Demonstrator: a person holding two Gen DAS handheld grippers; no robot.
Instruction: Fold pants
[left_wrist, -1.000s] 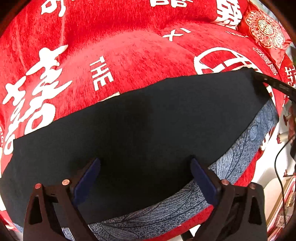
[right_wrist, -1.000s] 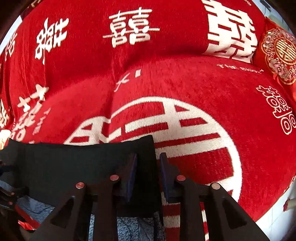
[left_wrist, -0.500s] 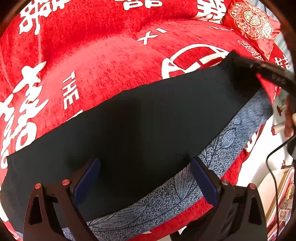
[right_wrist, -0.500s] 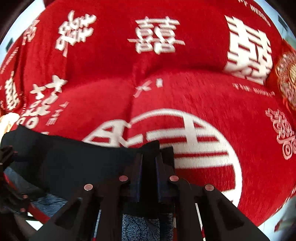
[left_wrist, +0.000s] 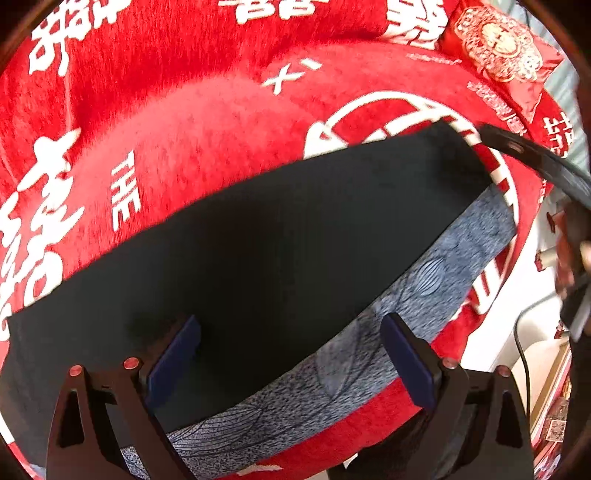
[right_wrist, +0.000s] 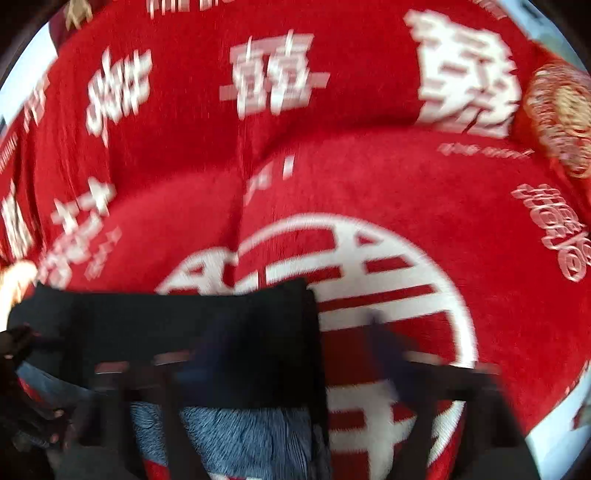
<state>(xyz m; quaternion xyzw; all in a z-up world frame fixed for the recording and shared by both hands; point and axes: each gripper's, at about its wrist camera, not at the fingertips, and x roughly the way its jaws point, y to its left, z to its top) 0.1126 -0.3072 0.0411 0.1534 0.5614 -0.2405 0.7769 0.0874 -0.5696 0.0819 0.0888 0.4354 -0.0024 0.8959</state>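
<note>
The pants (left_wrist: 280, 251) lie flat on the red sofa (left_wrist: 192, 140), near its front edge, as one long dark band running left to right. Along the near side a grey leaf-patterned strip (left_wrist: 424, 295) sticks out from under the dark layer, so one layer seems laid over another but not quite edge to edge. I'd judge the first lengthwise fold is down; the folds that shorten the band are still left, and that peeking strip may want squaring up first.

At the left, the left gripper (left_wrist: 288, 358) hangs over the near edge of the pants, pointed steeply down. Its blue pads (left_wrist: 173, 354) stand wide apart, one over the dark cloth and the other over the patterned strip. Nothing is pinched between them, and I cannot tell whether they touch the fabric.

At the right end, the right gripper (right_wrist: 295, 354) sits over the pants' corner, tilted down at a gentler slant. It is badly blurred in its own view, but its jaws have just been opening: one finger shows over the dark cloth, the other out over the red and white sofa pattern, with the pants' end edge lying between them and no longer pinched. From the left view its black frame (left_wrist: 535, 162) reaches in just beside that far corner.

A red cushion (left_wrist: 498, 40) sits at the back right, well apart from the pants.
</note>
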